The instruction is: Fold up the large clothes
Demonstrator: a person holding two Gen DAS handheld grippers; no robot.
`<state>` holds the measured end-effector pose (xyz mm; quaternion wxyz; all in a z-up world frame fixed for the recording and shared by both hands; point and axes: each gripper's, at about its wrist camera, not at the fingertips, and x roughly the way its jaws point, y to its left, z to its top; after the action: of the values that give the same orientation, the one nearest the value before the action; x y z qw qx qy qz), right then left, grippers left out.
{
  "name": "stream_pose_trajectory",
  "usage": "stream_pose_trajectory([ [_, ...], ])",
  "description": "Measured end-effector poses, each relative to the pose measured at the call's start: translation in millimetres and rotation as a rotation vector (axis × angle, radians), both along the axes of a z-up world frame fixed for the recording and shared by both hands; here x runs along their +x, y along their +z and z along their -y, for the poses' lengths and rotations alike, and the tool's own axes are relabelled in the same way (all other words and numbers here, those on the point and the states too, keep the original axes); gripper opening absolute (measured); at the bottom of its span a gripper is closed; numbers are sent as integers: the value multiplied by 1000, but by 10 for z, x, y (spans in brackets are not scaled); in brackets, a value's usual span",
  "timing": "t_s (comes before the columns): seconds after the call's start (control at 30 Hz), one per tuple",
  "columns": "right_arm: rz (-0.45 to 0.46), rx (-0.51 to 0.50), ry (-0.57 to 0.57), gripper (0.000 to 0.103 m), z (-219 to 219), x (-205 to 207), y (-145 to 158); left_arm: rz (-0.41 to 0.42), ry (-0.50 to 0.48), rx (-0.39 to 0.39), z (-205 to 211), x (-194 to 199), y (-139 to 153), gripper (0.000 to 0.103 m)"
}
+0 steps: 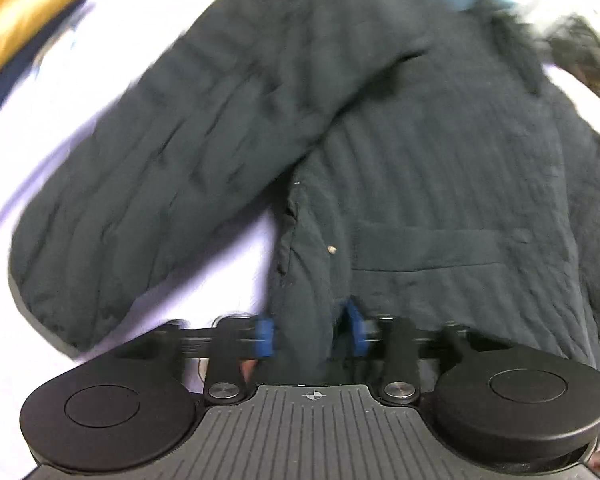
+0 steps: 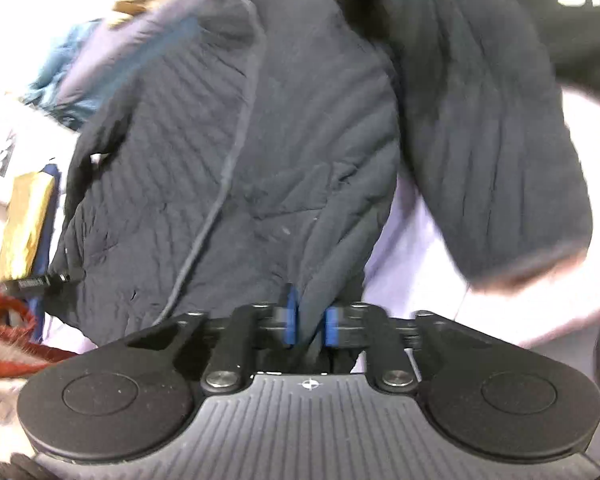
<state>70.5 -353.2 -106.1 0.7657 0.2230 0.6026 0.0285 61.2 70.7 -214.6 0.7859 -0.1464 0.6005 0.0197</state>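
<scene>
A dark quilted jacket [image 1: 440, 168] fills most of both views, spread flat on a pale sheet [image 1: 60, 92]. Its fabric is stitched in narrow parallel ribs and looks creased. In the left wrist view one sleeve [image 1: 140, 184] angles from the upper centre down to the lower left, its cuff edged in grey, and a flap pocket [image 1: 428, 248] sits right of centre. In the right wrist view a grey piped front edge [image 2: 228, 168] runs from the top down to the lower centre, and the other sleeve [image 2: 492, 128] hangs along the right side. The hem reaches the bottom centre of each frame. Both views are motion-blurred.
</scene>
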Motion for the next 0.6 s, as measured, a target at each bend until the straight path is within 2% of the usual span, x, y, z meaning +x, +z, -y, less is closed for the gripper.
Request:
stream_pose_trajectory([
  [0.03, -35, -1, -21, 60, 12, 17, -129, -13, 37, 8, -2, 1, -13, 103],
  [0.1, -44, -36, -60, 62, 61, 33, -291, 2, 75, -21, -52, -50, 22, 103],
  [0.17, -43, -55, -133, 65, 189, -2, -318, 10, 91, -40, -105, -100, 112, 103],
  [0.3, 66, -5, -260, 72, 540, -228, -79, 93, 102, -47, -210, -154, 458, 103],
  [0.4, 178, -103, -265, 88, 764, -342, 193, 165, 39, -8, -138, -95, 684, 103],
  [0.5, 185, -192, -314, 87, 1035, -389, 259, 205, -26, -5, 54, 33, 824, 103],
  [0.6, 131, -161, -422, 86, 1232, -435, 149, 214, -72, -60, 339, 98, 797, 103],
])
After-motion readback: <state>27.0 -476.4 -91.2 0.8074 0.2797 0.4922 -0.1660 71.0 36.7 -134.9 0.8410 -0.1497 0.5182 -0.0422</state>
